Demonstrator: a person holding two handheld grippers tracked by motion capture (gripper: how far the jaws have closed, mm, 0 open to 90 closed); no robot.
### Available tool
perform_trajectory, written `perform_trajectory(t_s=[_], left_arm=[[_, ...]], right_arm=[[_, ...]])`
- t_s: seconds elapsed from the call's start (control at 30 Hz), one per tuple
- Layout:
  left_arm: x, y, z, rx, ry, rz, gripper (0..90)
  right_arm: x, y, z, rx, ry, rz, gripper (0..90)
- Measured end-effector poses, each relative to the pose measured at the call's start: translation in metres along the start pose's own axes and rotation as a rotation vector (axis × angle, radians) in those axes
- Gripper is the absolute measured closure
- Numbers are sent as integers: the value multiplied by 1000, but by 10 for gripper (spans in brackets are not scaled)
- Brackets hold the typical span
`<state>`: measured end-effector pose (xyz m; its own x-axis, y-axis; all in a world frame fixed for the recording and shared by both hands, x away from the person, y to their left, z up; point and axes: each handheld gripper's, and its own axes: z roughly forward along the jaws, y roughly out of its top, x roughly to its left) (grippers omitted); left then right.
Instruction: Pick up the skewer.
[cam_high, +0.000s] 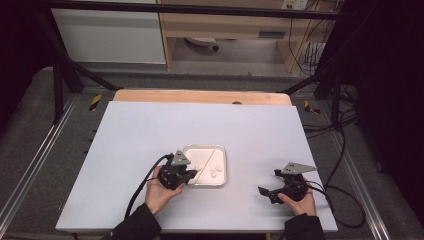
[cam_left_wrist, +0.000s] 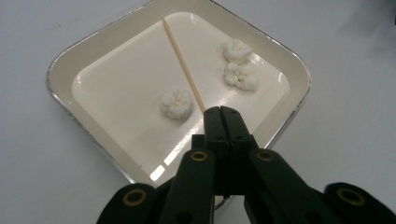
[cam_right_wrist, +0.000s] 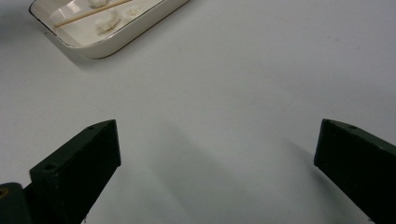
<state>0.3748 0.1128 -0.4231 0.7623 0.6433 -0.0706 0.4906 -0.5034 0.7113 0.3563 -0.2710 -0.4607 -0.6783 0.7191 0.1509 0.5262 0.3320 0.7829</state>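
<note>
Wooden skewer (cam_left_wrist: 183, 65) lying diagonal in white square tray (cam_left_wrist: 60, 74), long axis running up and away from left gripper (cam_left_wrist: 221, 112), near end pinched between closed jaws. Three white dough-like lumps beside it: one (cam_left_wrist: 176, 103) just left of the tips, two (cam_left_wrist: 239, 65) across the stick. Left hand (cam_high: 159, 192) low at tray's near-left edge. Right gripper (cam_high: 267, 192) well apart on grey table (cam_high: 150, 130), jaws wide, holding nothing.

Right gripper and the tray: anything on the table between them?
Nothing. In the right gripper view, bare white table runs from the open right gripper to the tray.
</note>
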Motion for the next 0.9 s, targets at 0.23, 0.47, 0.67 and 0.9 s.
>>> perform_trajectory(t_s=[0.23,0.47,0.67,0.9], left_arm=[[-7,2,22,69,-10,27,900],[-6,1,26,92,3,31,900],[-6,1,22,83,34,35,891],[-7,4,23,65,122,10,718]], right_arm=[[0,0,0,2,1,0,10],[0,0,0,3,2,0,10],[0,0,0,2,3,2,10],[0,0,0,4,4,0,10]])
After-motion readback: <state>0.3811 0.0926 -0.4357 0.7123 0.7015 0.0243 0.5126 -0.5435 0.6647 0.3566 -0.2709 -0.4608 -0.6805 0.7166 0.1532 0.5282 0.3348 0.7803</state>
